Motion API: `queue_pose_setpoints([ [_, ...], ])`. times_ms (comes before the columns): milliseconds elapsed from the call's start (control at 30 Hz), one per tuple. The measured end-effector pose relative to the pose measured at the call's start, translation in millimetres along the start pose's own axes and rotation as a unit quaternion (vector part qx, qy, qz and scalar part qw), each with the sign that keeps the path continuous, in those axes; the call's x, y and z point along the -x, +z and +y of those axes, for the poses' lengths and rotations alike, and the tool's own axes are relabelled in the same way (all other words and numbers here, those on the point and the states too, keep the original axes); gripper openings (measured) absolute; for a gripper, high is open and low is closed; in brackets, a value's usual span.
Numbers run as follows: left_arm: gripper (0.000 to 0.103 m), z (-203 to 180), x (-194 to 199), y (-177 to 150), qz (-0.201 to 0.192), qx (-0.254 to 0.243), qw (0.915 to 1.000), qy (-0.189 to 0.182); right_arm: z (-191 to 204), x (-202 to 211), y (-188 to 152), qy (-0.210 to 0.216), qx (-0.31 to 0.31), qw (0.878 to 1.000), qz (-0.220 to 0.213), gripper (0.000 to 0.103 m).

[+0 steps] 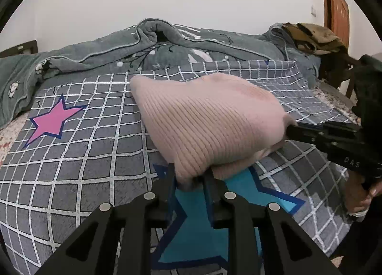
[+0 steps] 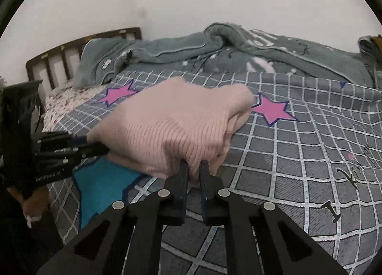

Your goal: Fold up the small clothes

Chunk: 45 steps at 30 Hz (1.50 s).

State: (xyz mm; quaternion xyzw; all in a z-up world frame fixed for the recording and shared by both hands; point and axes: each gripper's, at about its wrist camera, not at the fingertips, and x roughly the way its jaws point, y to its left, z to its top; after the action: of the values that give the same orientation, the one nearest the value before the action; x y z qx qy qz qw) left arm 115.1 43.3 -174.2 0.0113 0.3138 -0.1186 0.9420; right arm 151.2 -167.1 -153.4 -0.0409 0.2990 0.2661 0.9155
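Left wrist view shows the left tool (image 1: 189, 177) and the right tool (image 2: 193, 171) each pinching a near edge of the pink knit garment (image 1: 205, 127) on the bed (image 1: 95, 155), a soft, light, limp item best gripped at its edges.

Pink garment (image 1: 210, 122) ribbed knit; checked sheet (image 1: 90, 155) smooth cloth; grey blanket (image 1: 100, 53) fleecy
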Motion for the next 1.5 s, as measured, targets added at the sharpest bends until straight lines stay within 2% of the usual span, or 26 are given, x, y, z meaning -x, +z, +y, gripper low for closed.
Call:
queue_pose_setpoints([
  [133, 0.033, 9.1, 17.7, 5.3, -0.021, 0.026, 0.9982, -0.049, -7.0, 15.2, 5.9, 0.046, -0.023, 0.998, -0.025, 0.028],
  [233, 0.036, 11.6, 28.9, 10.3, -0.046, 0.037, 0.9955, -0.074, -3.8, 22.6, 9.8, 0.043, -0.028, 0.997, -0.054, 0.028],
  [367, 0.036, 10.1, 23.2, 21.1, -0.056, 0.055, 0.9951, -0.06, 2.4, 19.2, 18.8, 0.029, -0.036, 0.996, -0.073, 0.028],
  [600, 0.036, 13.0, -10.6, 47.1, -0.039, 0.086, 0.9951, -0.031, 11.1, 11.3, 32.8, -0.001, -0.029, 0.995, -0.097, 0.028],
  [667, 0.037, 13.3, -21.6, 50.3, -0.021, 0.084, 0.9962, -0.016, 14.1, 1.1, 33.2, -0.009, -0.016, 0.997, -0.078, 0.028],
  [733, 0.04, 11.1, -28.8, 48.5, -0.005, 0.071, 0.9972, -0.021, 15.7, -13.5, 29.2, -0.049, 0.007, 0.998, -0.043, 0.026],
  [800, 0.041, 9.6, -27.8, 48.0, -0.007, 0.058, 0.998, -0.024, 9.4, -29.4, 23.4, -0.063, 0.01, 0.998, 0.003, 0.021],
  [833, 0.041, 9.8, -26.7, 49.4, -0.01, 0.053, 0.9981, -0.03, 5.4, -32.5, 21.8, -0.059, 0.006, 0.998, 0.01, 0.021],
  [1000, 0.041, 24.2, -33.9, 63.7, -0.014, 0.07, 0.9968, -0.035, -7.7, -19.0, 31.8, -0.013, -0.021, 0.999, -0.023, 0.021],
  [1133, 0.041, 37.2, -47.8, 80.7, -0.011, 0.09, 0.9952, -0.039, -17.5, -21.6, 53.5, 0.002, -0.037, 0.998, -0.049, 0.027],
  [1300, 0.041, 47.4, -69.2, 93.4, -0.001, 0.111, 0.9934, -0.028, -29.9, -46.8, 77.4, 0.009, -0.052, 0.998, -0.036, 0.027],
  [1367, 0.041, 46.0, -76.3, 95.6, 0.001, 0.106, 0.9943, -0.017, -30.1, -60.0, 80.1, -0.004, -0.037, 0.999, -0.02, 0.027],
  [1433, 0.041, 43.4, -80.0, 97.9, 0.0, 0.095, 0.9954, -0.009, -32.7, -76.1, 77.9, -0.034, -0.024, 0.999, 0.006, 0.029],
  [1500, 0.042, 43.1, -83.1, 99.9, 0.001, 0.09, 0.9959, -0.009, -40.2, -85.9, 72.2, -0.038, -0.035, 0.998, 0.023, 0.032],
])
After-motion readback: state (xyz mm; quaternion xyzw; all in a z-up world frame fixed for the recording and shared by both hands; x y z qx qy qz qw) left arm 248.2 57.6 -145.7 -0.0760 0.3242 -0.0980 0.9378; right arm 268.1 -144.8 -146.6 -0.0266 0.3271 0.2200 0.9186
